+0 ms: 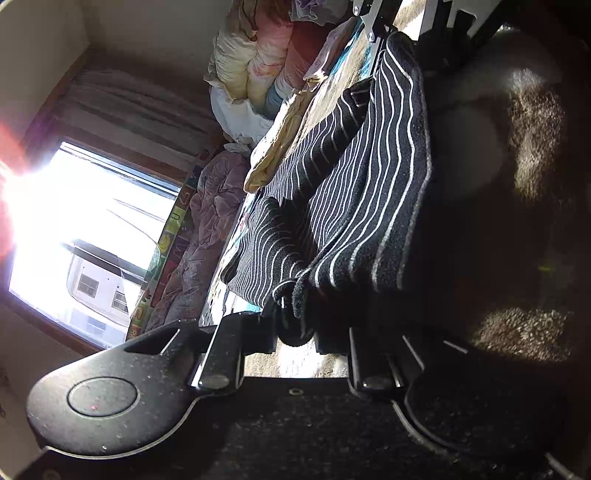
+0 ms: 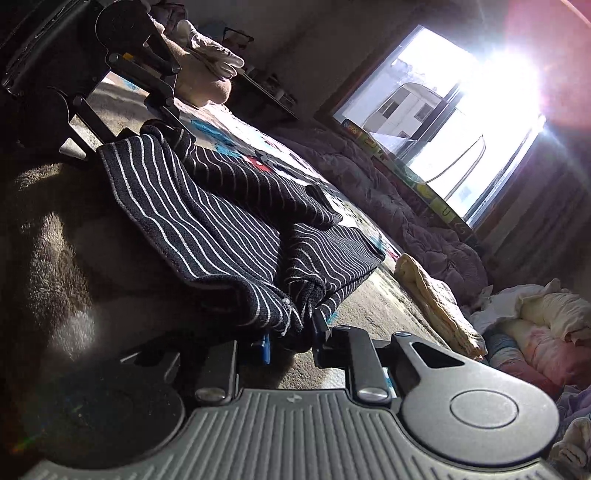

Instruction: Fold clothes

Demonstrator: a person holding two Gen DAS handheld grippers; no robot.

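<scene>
A black garment with thin white stripes (image 1: 354, 192) lies stretched over the patterned floor mat, one layer folded over another. My left gripper (image 1: 295, 325) is shut on a bunched corner of it. My right gripper (image 2: 295, 328) is shut on the opposite bunched corner of the striped garment (image 2: 221, 221). Each gripper shows in the other's view at the far end of the garment: the right gripper (image 1: 373, 33) in the left wrist view, the left gripper (image 2: 147, 85) in the right wrist view. The fingertips are hidden in the cloth.
A folded yellow cloth (image 2: 436, 295) lies on the mat (image 2: 369, 306) beside the garment. A purple quilt (image 2: 406, 206) runs along the wall under a bright window (image 2: 443, 122). A pile of bedding and clothes (image 1: 258, 66) sits at the mat's end.
</scene>
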